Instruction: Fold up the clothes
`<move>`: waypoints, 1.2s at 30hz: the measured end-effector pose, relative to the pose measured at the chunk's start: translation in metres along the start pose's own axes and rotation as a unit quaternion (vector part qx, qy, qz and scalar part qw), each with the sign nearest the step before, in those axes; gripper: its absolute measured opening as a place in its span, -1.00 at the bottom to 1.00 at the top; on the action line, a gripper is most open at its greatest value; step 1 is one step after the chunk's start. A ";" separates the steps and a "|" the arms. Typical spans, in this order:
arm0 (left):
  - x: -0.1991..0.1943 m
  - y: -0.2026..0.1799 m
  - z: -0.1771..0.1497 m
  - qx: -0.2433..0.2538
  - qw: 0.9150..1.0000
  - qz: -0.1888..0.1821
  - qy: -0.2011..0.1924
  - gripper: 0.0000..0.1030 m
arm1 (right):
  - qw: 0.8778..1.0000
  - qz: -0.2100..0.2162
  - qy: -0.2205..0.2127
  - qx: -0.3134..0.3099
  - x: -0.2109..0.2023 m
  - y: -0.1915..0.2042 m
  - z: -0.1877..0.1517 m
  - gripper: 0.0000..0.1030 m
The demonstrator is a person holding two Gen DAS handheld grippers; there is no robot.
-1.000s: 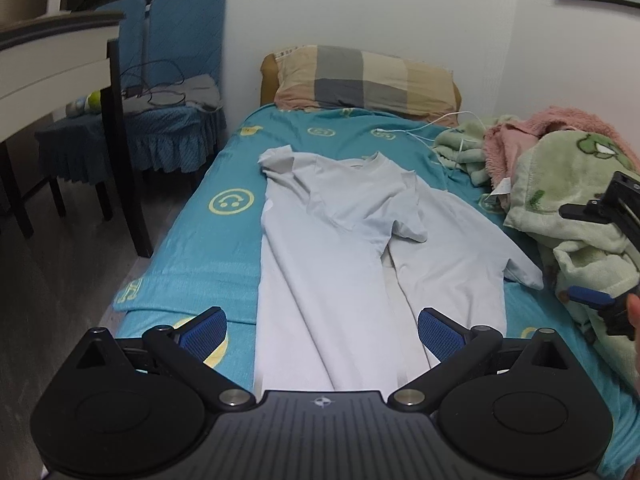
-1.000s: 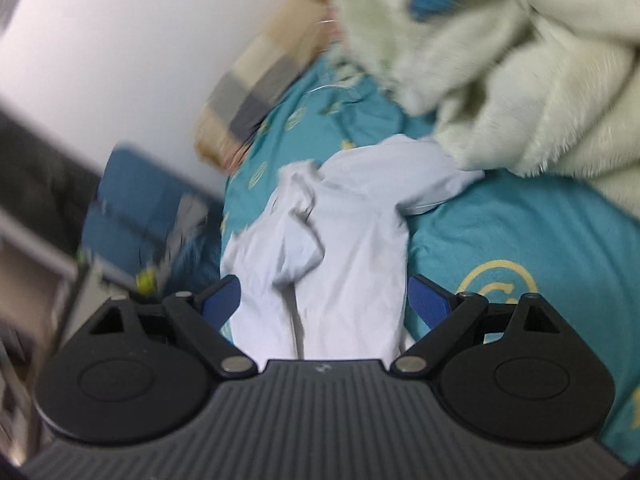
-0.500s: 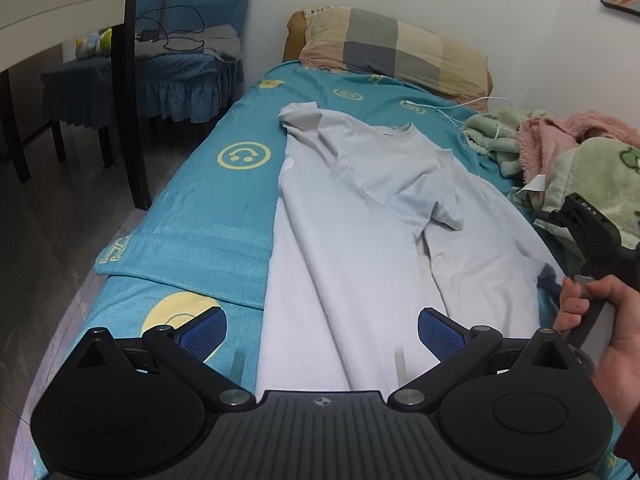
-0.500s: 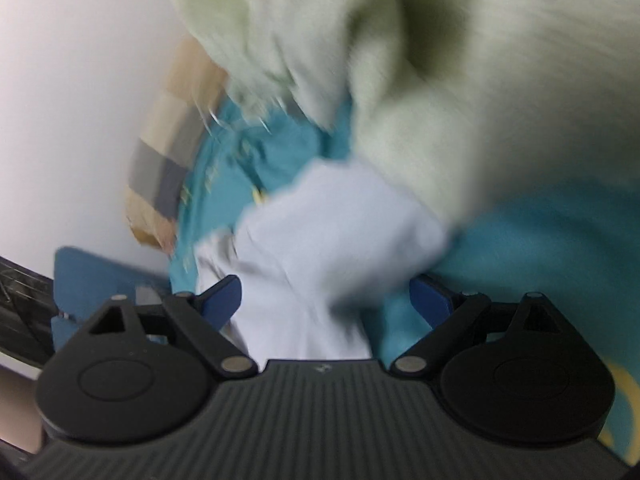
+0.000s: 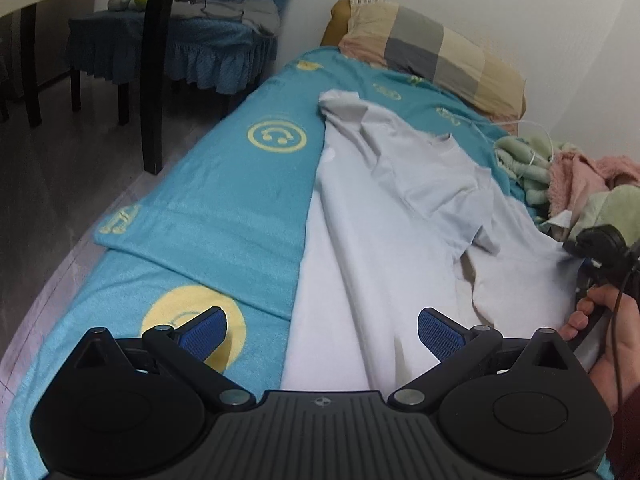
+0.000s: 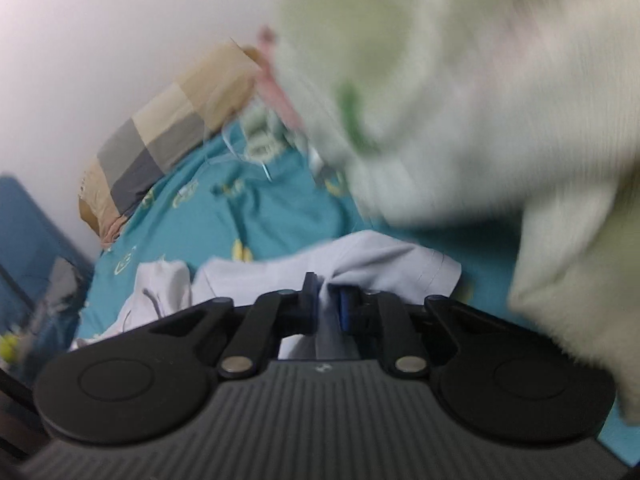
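Your right gripper point(image 6: 329, 300) has just been closing and now pinches a fold of the pale grey cotton T-shirt point(image 5: 400, 216) at its right sleeve edge, beside the fluffy pale green blanket point(image 6: 480, 100). Your left gripper point(image 5: 322, 330) hangs with jaws wide apart over the shirt's hem, nothing between them. The shirt lies half-folded on the teal smiley-print bedsheet point(image 5: 224, 184). No readable writing. Bare sheet lies left of the shirt, up to the bed edge.

Your left side is open: bare teal bed cover point(image 5: 224, 200) beside the white T-shirt point(image 5: 380, 248), nothing on it. On your right, the green blanket pile point(image 6: 500, 100) crowds the shirt's sleeve; checked pillow point(image 5: 432, 48) blocks the far end.
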State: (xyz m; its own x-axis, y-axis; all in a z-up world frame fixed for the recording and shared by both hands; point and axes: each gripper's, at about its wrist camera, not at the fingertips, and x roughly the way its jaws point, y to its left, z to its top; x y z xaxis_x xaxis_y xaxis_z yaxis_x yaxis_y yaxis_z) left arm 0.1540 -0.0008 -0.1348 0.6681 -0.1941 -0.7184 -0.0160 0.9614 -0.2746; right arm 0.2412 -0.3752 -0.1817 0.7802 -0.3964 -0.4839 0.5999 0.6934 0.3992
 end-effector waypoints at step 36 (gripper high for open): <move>-0.065 -0.037 -0.029 0.151 0.984 0.008 -0.096 0.99 | 0.950 0.188 0.069 -0.239 -0.284 0.041 -0.042 0.16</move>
State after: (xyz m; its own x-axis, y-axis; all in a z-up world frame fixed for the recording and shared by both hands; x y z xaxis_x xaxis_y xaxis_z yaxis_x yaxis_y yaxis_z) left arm 0.0895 -0.0293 -0.0968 0.7983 -0.1652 -0.5791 0.1746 0.9838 -0.0401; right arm 0.0371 -0.2093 -0.0606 0.8731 -0.0078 -0.4875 0.1090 0.9777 0.1795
